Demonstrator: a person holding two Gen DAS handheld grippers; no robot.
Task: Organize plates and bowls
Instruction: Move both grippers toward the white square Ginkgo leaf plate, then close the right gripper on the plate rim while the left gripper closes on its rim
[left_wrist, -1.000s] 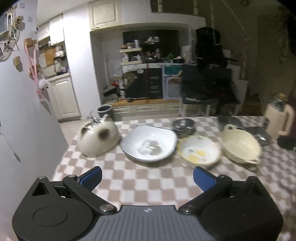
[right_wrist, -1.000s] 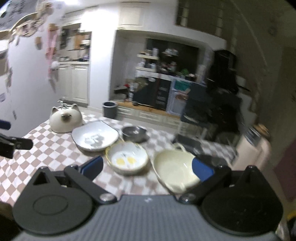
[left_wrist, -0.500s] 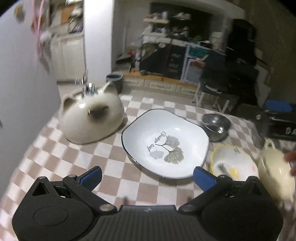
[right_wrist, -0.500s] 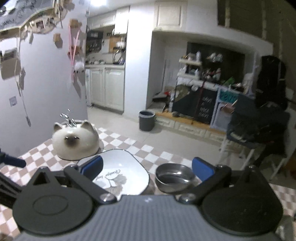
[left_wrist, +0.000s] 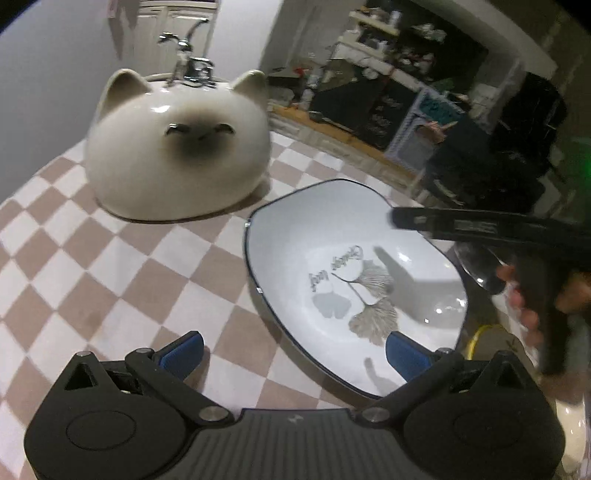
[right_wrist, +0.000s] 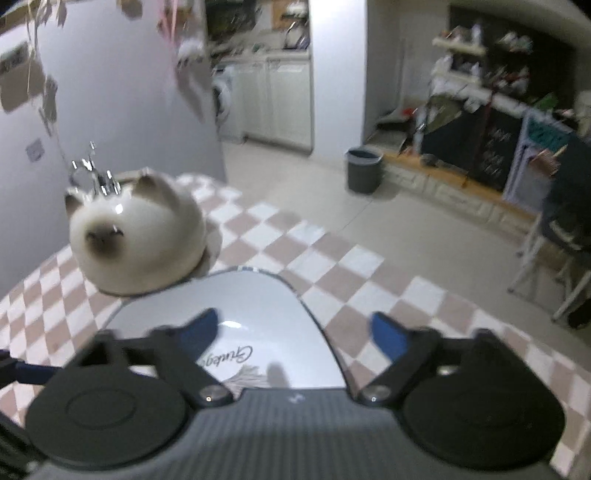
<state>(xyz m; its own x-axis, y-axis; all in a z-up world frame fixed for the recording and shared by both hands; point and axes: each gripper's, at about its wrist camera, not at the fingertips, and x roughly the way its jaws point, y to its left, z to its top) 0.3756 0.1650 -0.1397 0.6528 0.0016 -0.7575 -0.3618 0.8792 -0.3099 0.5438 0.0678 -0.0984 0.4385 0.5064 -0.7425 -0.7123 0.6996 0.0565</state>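
Note:
A white square plate (left_wrist: 354, 280) with a dark rim and a leaf print lies on the checked tablecloth. My left gripper (left_wrist: 293, 354) hovers open at its near-left corner, one blue pad over the cloth and the other over the plate. My right gripper (right_wrist: 293, 330) hangs over the plate (right_wrist: 258, 314) with its jaws closing. The plate's right rim sits between its fingers and the pads are not touching it. In the left wrist view the right gripper (left_wrist: 480, 229) reaches across the plate's far side, held by a hand (left_wrist: 532, 317).
A cat-shaped ceramic dome (left_wrist: 177, 147) with metal pieces on top stands just left of the plate, also in the right wrist view (right_wrist: 136, 240). A steel bowl (left_wrist: 480, 273) and a yellow-rimmed bowl (left_wrist: 484, 332) lie partly hidden at the right. The table's far edge (right_wrist: 332, 236) drops to the floor.
Both grippers have come down and left, closing in on the leaf plate. The right one left the steel bowl behind, and its jaws have narrowed. The left view has rolled.

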